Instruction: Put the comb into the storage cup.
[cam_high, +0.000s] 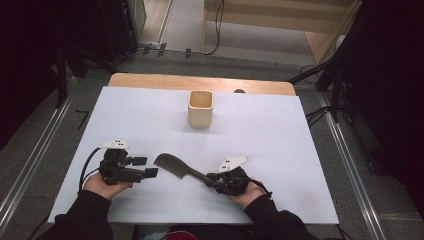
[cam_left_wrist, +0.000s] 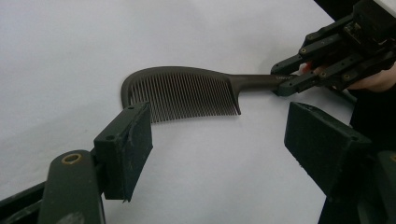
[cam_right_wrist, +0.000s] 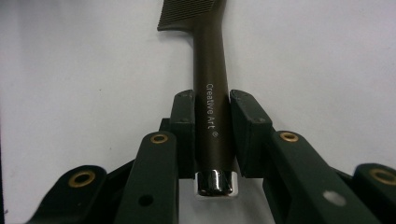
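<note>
Comb (cam_right_wrist: 212, 93) handle sits clamped in right gripper (cam_right_wrist: 211, 112), teeth cut off; left gripper (cam_left_wrist: 219, 135) gapes.

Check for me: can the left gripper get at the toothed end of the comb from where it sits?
Probably yes. The left gripper stands open beside the comb, whose toothed end lies free on the white table. The right gripper is shut on the handle only.

Comb (cam_left_wrist: 182, 93): dark brown, with white lettering on the handle and a shiny silver end cap. Cup (cam_high: 200, 108): pale cream outside, light tan within; table (cam_high: 150, 125): white sheet over a light wood top. Left gripper (cam_high: 145, 167) and right gripper (cam_right_wrist: 212, 135): black, with brass-coloured rivets.
</note>
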